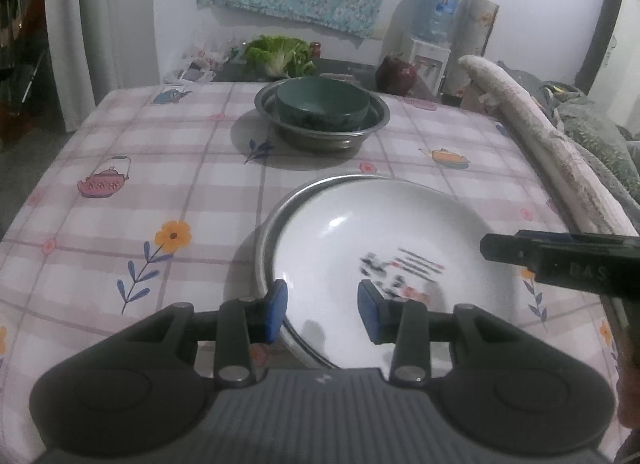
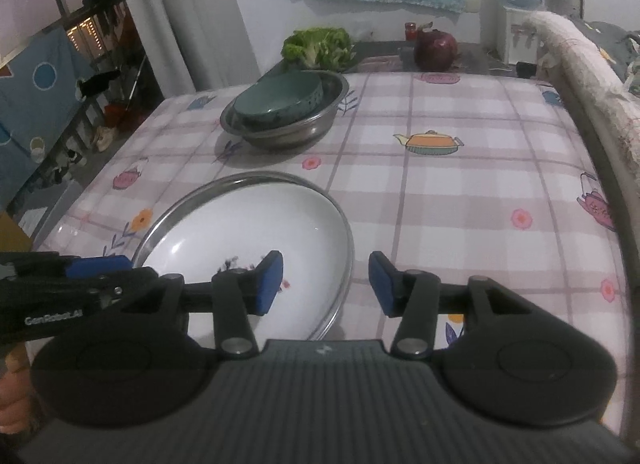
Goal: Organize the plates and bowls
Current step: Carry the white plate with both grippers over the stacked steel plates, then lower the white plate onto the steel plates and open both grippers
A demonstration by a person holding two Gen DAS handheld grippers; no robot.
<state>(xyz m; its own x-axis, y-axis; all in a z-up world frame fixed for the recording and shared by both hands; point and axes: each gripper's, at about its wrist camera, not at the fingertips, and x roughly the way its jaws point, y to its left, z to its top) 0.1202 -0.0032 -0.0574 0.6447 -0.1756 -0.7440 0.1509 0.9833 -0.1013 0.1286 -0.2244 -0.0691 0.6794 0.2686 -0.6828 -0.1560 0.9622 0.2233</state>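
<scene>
Tableware numbers four pieces on the checked tablecloth [image 1: 120,135]: one white plate [image 1: 360,232] nested in one steel plate [image 1: 266,223] at the near edge, and one green bowl [image 1: 322,103] sitting inside one steel bowl [image 1: 304,135] toward the far edge. The left gripper [image 1: 322,310] straddles the plates' near rim, and whether it pinches cannot be told. The right gripper [image 2: 326,284] stands released, straddling the plates' rim with nothing pinched.

White plate's [image 1: 360,232] blurred print; near rim behind left gripper [image 1: 322,310].

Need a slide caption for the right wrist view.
Right gripper open over white plate in a steel plate.
</scene>
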